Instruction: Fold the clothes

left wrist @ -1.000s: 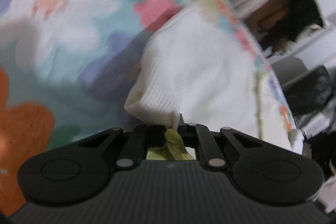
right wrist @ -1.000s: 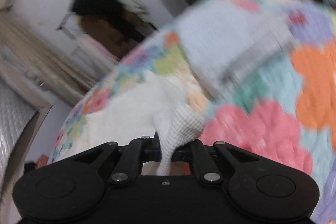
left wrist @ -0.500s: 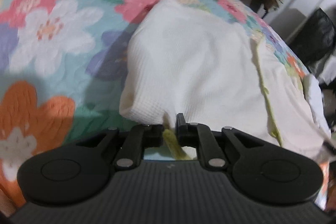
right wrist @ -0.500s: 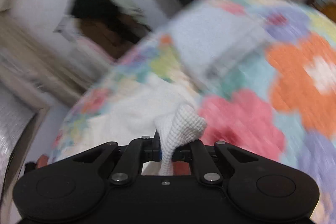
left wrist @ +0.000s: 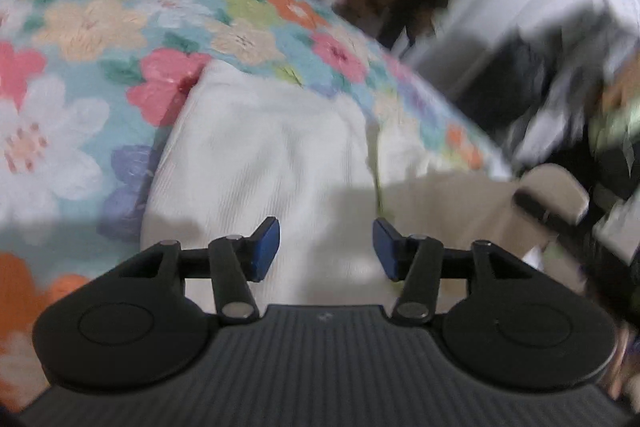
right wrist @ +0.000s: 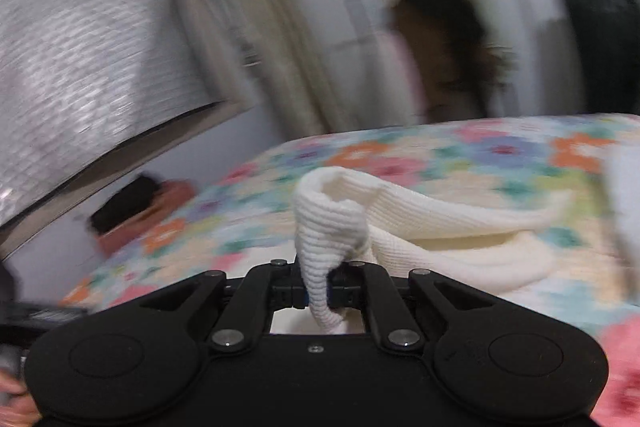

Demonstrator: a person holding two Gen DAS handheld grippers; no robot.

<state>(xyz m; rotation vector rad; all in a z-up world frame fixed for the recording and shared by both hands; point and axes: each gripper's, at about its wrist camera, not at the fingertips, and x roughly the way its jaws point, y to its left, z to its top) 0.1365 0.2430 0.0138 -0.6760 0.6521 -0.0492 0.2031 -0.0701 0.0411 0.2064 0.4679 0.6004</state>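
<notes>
The white waffle-knit garment [left wrist: 256, 155] lies spread on the floral bedspread [left wrist: 80, 39], its surface mostly flat, with a thin yellow-green seam or trim [left wrist: 376, 163] running down its right portion in the left wrist view. The lower part of the cloth sits in shadow. In the right wrist view a corner of the same white knit [right wrist: 332, 223] is lifted clear of the bedspread [right wrist: 400, 155] and drapes away to the right in a loose fold.

The left gripper [left wrist: 326, 247] hangs above the garment with its jaws opening; the blue pads [left wrist: 266, 247] stand apart and nothing is pinched between them, only cloth visible below the gap. The right gripper [right wrist: 318, 293] is pressed together on the raised corner of the garment, the knit bunched up above the fingers and a strip passing down between them.

At the right edge of the left wrist view a beige-and-black object [left wrist: 556, 199] appears (possibly the other gripper or a sleeve; blur prevents a firm reading). Beyond the bed, dark hanging clothes [right wrist: 440, 39] and a pale curtain [right wrist: 272, 27] show against a white wall, all heavily blurred. A ribbed grey panel [right wrist: 80, 39] occupies the upper left of the right wrist view.
</notes>
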